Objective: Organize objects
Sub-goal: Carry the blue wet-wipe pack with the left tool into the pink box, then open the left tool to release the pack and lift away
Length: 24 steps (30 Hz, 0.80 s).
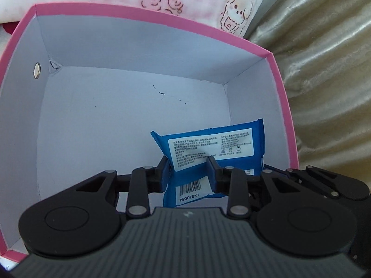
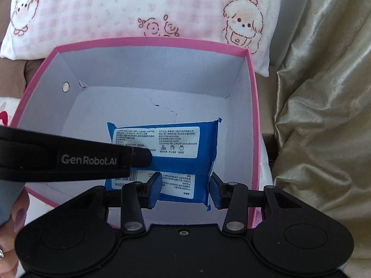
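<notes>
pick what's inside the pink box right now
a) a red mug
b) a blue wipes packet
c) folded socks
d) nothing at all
b: a blue wipes packet with a white printed label sits inside the pink box, with the left gripper and the right gripper both clamped on it.

A soft white and pink checked pillow [image 2: 139, 7] with little roses and a cartoon girl lies at the back. A shiny, wrinkly gold-green cloth [image 2: 324, 115] covers the right side. The light is bright.
</notes>
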Each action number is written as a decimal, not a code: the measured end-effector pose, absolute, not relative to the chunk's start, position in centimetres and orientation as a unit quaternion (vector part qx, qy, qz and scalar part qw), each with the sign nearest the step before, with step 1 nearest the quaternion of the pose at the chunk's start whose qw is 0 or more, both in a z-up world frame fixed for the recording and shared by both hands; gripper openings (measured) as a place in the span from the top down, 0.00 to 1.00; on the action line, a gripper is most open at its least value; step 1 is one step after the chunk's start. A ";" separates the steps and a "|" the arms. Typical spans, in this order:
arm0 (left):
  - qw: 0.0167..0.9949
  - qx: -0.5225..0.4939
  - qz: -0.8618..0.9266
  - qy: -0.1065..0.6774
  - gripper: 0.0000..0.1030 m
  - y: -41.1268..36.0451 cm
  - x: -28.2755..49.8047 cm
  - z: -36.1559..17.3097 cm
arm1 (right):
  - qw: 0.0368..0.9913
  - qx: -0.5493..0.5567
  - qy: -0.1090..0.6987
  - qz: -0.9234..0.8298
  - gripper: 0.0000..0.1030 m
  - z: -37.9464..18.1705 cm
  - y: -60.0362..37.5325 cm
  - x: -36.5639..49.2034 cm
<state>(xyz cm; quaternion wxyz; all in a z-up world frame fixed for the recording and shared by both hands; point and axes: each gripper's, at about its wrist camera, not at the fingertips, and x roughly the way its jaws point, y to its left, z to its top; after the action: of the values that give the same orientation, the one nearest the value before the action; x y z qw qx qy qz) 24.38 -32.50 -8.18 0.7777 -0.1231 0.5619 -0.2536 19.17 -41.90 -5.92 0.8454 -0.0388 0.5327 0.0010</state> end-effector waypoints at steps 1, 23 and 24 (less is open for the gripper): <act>0.775 -0.128 -0.251 0.565 0.69 -32.4 24.6 -8.4 | 0.843 -0.044 0.536 -0.001 0.53 -6.0 -41.7 19.4; 0.754 -0.147 -0.238 0.594 0.70 -32.6 25.6 -10.8 | 0.840 -0.132 0.526 -0.018 0.42 -6.5 -40.0 19.1; 0.761 -0.144 -0.236 0.587 0.66 -32.6 25.5 -10.6 | 0.841 -0.127 0.525 -0.013 0.41 -6.2 -40.1 19.0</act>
<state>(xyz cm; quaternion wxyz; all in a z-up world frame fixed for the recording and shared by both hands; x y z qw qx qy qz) 25.47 -32.56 -10.56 0.7609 -0.1443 0.5869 -0.2363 19.01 -40.07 -6.20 0.8415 -0.1269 0.5250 -0.0135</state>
